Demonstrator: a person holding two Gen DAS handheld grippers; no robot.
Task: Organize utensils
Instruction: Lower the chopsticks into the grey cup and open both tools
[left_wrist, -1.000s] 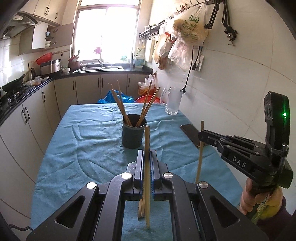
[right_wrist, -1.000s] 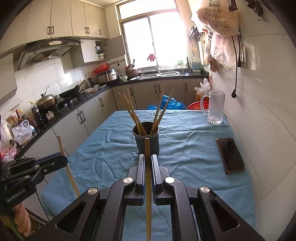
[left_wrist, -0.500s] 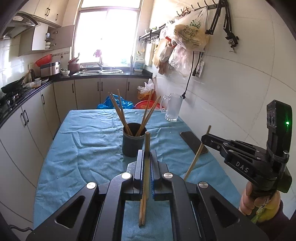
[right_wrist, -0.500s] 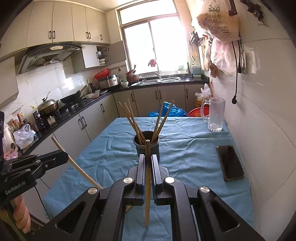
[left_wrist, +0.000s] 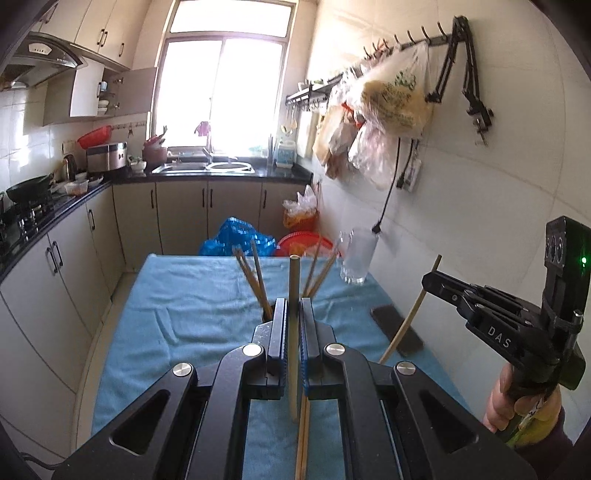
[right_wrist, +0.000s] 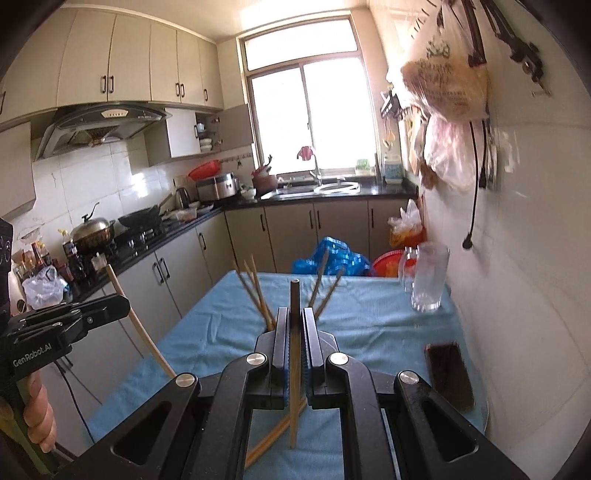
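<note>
The left hand-held gripper (left_wrist: 294, 325) has its jaws pressed together on a single chopstick (left_wrist: 294, 295), pinched at about mid-length so that the stick stands nearly upright, part above the pads and part hanging below. The right hand-held gripper (right_wrist: 294, 332) pinches a second chopstick (right_wrist: 294, 314) the same way; from the left wrist view that stick slants out of the right tool's tip (left_wrist: 424, 284).

Both tools hang above the surface (left_wrist: 192, 295), which is covered by a blue cloth. On it stands the dark utensil cup (left_wrist: 266, 315), mostly hidden behind the jaws, with several chopsticks (left_wrist: 255, 280) fanned out of its mouth. A glass mug (right_wrist: 428, 277) stands near the wall and a phone (right_wrist: 448, 373) lies flat on the right side, both well apart from the cup.

By the look of them the sticks are wood or bamboo: light, stiff and thin, with a smooth round shaft that could swivel or slip in flat pads. A mid-length hold balances them, but a bump at either end would lever them round easily. A grip nearer the thick upper end would leave more free length to steer into the cup. The cup is narrow and already crowded, so the lower tip must find a gap between the leaning sticks, and a push on them might tip the cup.
</note>
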